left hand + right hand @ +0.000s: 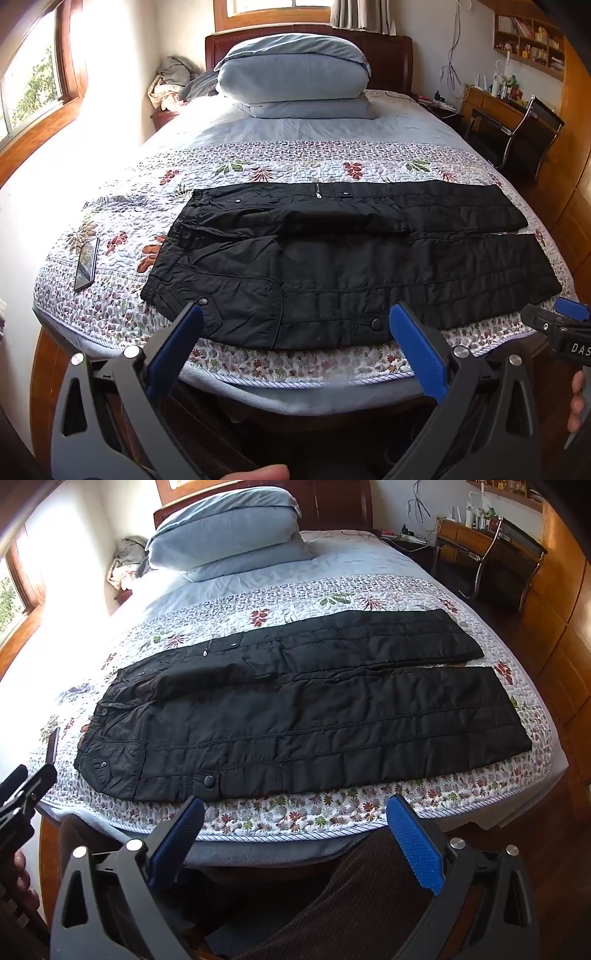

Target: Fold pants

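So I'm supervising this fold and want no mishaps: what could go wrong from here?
1. The black pants lie along the bed's near edge; lifting the near leg could drag them off.
2. A phone lies on the floral quilt by the waistband; a swung leg might knock it.
3. Both the left tool and the right tool are open and short of the fabric; a shallow pinch on the padded cloth may slip.
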The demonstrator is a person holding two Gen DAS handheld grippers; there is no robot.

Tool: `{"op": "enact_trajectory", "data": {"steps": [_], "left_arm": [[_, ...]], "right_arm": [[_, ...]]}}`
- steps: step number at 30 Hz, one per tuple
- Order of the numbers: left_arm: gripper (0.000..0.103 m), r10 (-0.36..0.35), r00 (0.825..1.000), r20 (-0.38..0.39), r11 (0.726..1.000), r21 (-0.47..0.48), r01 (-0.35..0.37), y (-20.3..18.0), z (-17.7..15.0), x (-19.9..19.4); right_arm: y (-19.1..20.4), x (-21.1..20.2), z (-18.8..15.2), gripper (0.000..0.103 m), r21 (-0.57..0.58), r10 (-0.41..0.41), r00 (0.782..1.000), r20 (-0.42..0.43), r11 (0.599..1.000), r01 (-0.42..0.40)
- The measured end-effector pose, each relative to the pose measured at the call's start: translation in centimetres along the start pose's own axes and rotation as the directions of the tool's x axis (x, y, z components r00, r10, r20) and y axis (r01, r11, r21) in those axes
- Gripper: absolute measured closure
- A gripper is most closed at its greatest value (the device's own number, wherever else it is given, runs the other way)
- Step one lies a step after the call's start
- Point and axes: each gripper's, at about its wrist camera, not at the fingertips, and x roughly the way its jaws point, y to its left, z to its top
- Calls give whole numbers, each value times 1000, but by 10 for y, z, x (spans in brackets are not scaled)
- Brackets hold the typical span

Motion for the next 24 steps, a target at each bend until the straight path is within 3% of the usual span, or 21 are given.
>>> {"op": "enact_trajectory", "data": {"steps": [24], "left_arm": [[3,2,1000,-1,1000,-3,-2,2,0,2]], "right_arm": [[-4,-1,1,3,15,-5,1000,24,1000,4]]}}
